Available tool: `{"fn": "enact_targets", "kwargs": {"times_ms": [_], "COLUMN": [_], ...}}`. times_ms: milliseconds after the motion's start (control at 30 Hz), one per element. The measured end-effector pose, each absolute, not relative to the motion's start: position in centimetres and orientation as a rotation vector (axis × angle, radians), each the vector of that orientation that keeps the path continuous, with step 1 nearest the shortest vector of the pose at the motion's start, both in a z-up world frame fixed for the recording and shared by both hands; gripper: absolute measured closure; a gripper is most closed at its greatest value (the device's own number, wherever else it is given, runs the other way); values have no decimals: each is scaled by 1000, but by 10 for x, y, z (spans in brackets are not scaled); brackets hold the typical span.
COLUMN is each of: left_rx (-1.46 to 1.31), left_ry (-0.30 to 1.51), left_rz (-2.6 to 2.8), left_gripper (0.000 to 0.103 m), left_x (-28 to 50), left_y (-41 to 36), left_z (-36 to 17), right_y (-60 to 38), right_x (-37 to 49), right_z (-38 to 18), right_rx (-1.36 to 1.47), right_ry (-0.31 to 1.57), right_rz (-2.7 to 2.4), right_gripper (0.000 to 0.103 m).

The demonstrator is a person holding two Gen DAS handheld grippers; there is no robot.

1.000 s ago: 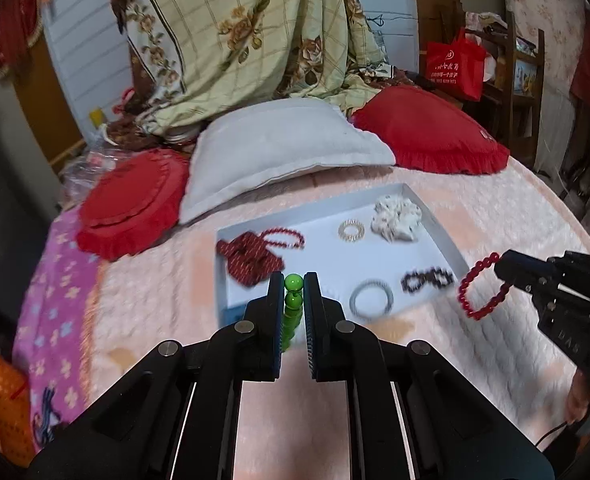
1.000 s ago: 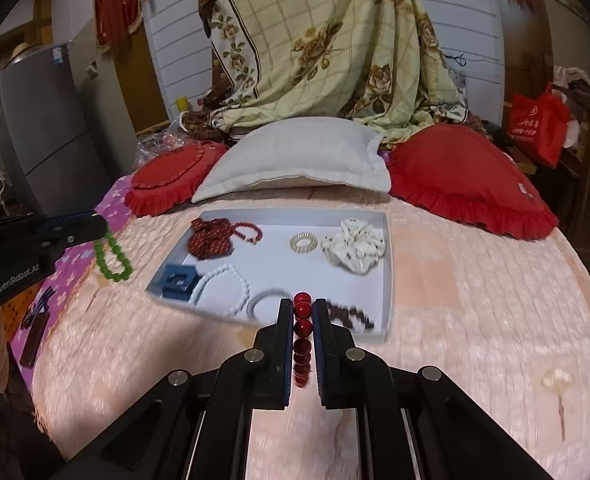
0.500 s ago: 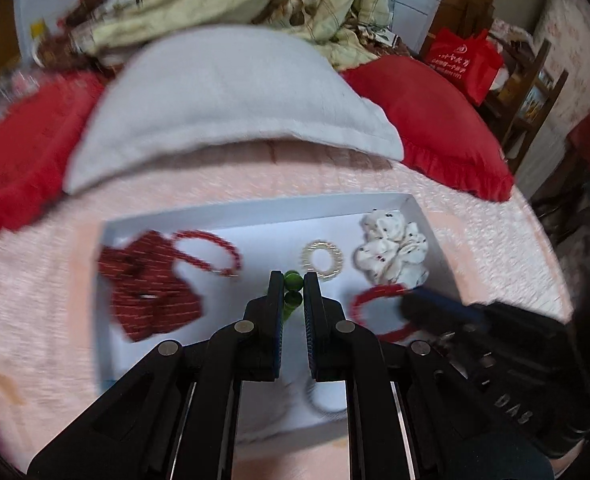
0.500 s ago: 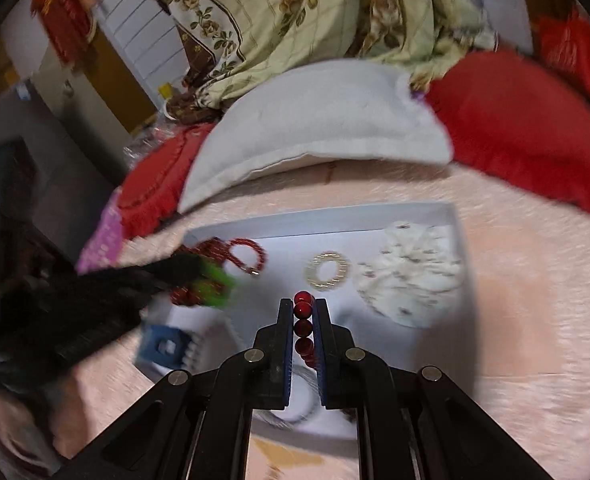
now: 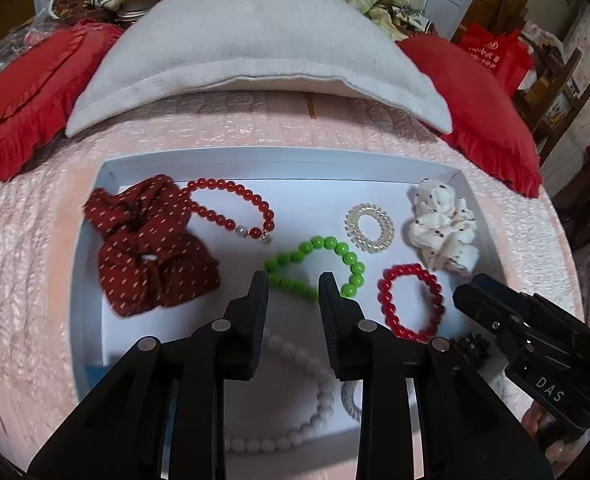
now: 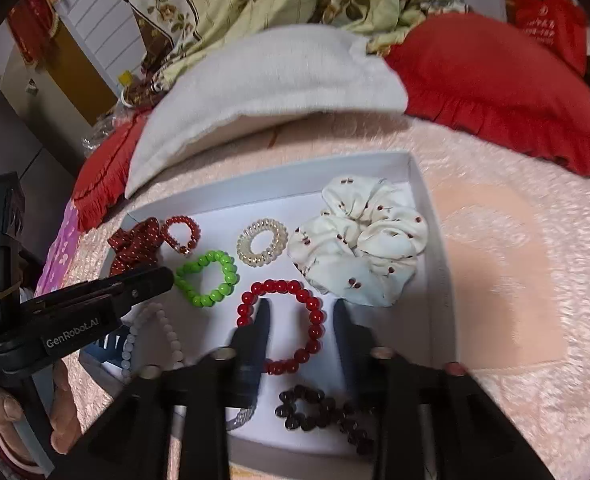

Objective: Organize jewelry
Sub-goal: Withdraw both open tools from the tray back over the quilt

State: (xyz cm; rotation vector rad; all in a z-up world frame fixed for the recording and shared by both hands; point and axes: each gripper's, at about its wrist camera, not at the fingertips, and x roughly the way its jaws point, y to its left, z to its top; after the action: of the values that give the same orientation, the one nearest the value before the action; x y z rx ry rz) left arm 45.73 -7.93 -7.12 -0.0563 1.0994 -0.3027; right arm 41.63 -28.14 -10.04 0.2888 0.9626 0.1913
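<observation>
Both jaws have just been opening and now stand narrowly parted, holding nothing. Nearest, the right gripper [image 6: 301,322] straddles the red bead bracelet [image 6: 281,326], which lies flat in the white tray [image 6: 429,216], 1 finger inside its loop. The left gripper [image 5: 293,294] hovers over the near arc of the green bead bracelet [image 5: 315,266], flat just ahead; withdrawing means lifting straight up, clear of both loops.

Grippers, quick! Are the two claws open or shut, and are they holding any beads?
Left gripper: jaws just opened, holding nothing; the green bracelet lies in the tray.
Right gripper: jaws just opened, holding nothing; the red bracelet lies in the tray.
</observation>
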Motion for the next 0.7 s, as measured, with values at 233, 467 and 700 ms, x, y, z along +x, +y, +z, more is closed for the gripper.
{"fn": "enact_targets", "kwargs": {"times_ms": [233,467,700], "left_rx": [5,-20,-121], "left_ry": [987,856,849], "left_rz": [-248,-122,-7], "left_gripper": [78,48,48], "left_x": [385,278,241], "left_y": [-51,13,70], "left_z": [-17,-12,-59], "right_y": [-259,-221,-160], "right_x": [378,345,321], "right_z": [-79,-82,-90], "right_rx": [182,160,83], "right_ry": [938,956,999], "right_rz": [206,269,333], "right_gripper": [68,68,68]}}
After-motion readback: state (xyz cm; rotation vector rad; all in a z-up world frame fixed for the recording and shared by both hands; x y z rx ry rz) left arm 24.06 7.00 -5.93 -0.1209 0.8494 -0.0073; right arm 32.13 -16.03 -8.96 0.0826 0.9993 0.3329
